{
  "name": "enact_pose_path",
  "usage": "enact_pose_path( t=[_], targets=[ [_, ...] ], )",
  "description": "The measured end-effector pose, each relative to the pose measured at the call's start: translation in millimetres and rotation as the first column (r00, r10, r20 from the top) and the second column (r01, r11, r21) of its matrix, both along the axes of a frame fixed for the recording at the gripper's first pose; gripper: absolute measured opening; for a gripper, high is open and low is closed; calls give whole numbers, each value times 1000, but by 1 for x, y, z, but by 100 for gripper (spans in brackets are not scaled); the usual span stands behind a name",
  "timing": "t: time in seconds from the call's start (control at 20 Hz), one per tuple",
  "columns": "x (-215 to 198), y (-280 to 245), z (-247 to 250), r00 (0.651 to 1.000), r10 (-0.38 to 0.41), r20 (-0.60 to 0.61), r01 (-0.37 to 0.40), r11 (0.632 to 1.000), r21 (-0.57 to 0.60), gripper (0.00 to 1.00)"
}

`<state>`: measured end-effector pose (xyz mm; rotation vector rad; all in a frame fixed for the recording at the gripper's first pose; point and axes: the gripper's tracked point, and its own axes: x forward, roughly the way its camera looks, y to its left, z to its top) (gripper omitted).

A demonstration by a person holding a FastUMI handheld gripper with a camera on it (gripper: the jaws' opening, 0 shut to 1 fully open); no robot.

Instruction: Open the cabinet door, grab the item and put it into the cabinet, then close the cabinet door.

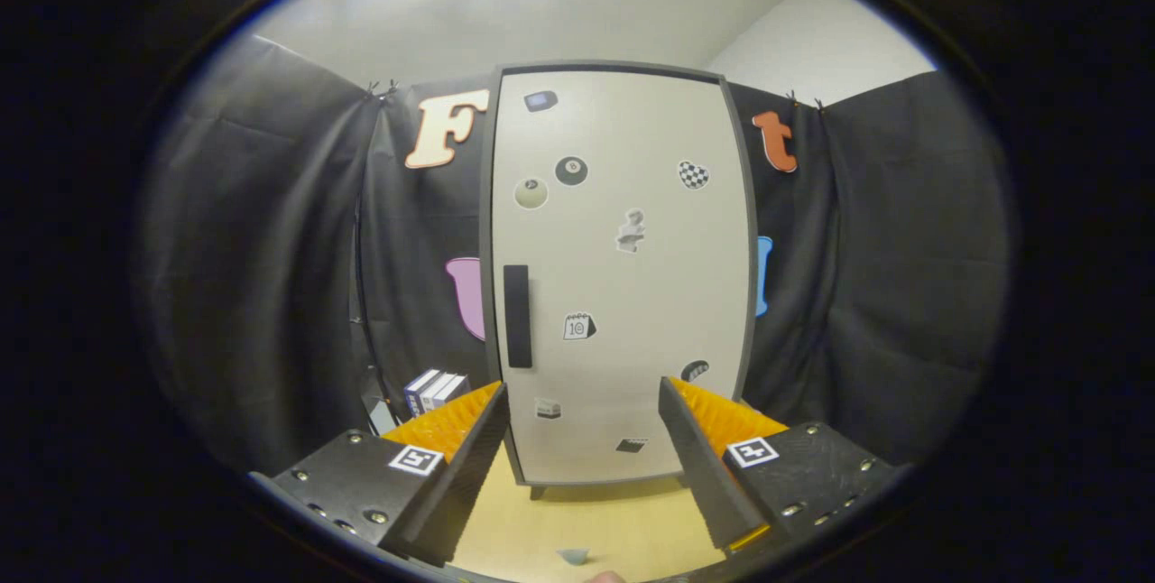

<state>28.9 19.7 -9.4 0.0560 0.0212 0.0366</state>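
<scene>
Standing shut on the table (623,520): cabinet (623,276), its door handle (517,316) just beyond the left finger; gripper (582,425) spread wide, holding nothing, squared up probably for the handle; boxes (435,389), likely the item, beside cabinet.

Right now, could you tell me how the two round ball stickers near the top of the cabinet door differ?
The black ball sticker is dark with a pale centre spot; the pale ball sticker is cream with a small dark spot. The black one sits slightly higher and farther from the handle side; the pale one sits lower, nearer the door edge above the handle. Both are round and flat on the closed door. The tool is open, well short of it.
</scene>
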Motion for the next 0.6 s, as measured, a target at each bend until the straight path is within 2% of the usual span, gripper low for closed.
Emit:
enact_pose_path(
  t=[0.6],
  targets=[
    [99, 63, -5, 996, 85, -21, -85, 996, 20, 98]
  ],
)
